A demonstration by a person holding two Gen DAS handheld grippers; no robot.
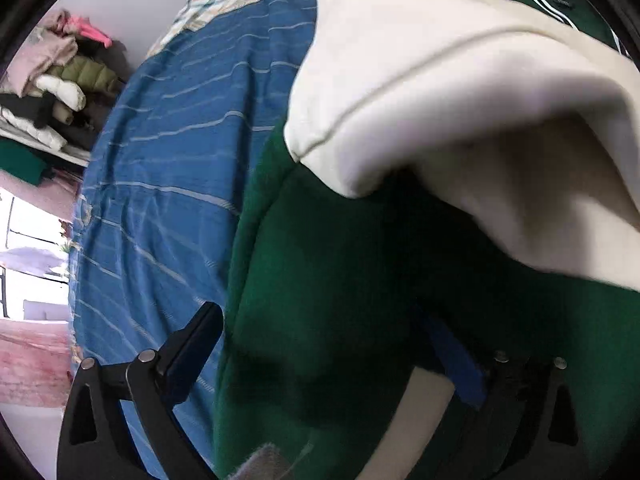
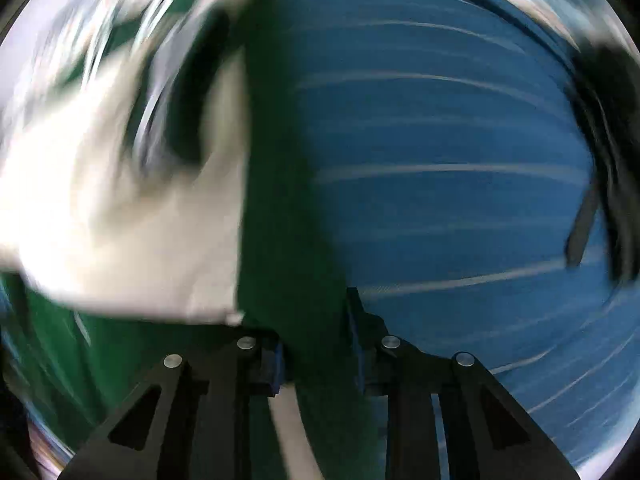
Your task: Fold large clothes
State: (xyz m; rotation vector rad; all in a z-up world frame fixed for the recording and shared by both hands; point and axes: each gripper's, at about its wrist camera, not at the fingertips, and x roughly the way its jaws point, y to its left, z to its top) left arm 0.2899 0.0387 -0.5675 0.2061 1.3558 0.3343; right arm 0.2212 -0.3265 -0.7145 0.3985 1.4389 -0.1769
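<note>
left wrist view, left claw (image 1: 332,360) spread wide over soft green-and-cream garment (image 1: 320,280), right claw (image 2: 318,344) pinching its green fold

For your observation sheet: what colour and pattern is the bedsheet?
Blue with thin pale stripes; the bedsheet shows best in the left wrist view.

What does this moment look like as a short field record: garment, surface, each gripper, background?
garment: green jacket with cream sleeve, lying on the bed, sleeve laid across the body
surface: blue striped bedspread
left gripper: jaws spread wide, green fabric between them, no pinch visible
right gripper: jaws narrow, green fabric edge between the blue pads; contact unclear
background: pile of clothes on a shelf beside the bed
image quality: right wrist view heavily blurred
</note>
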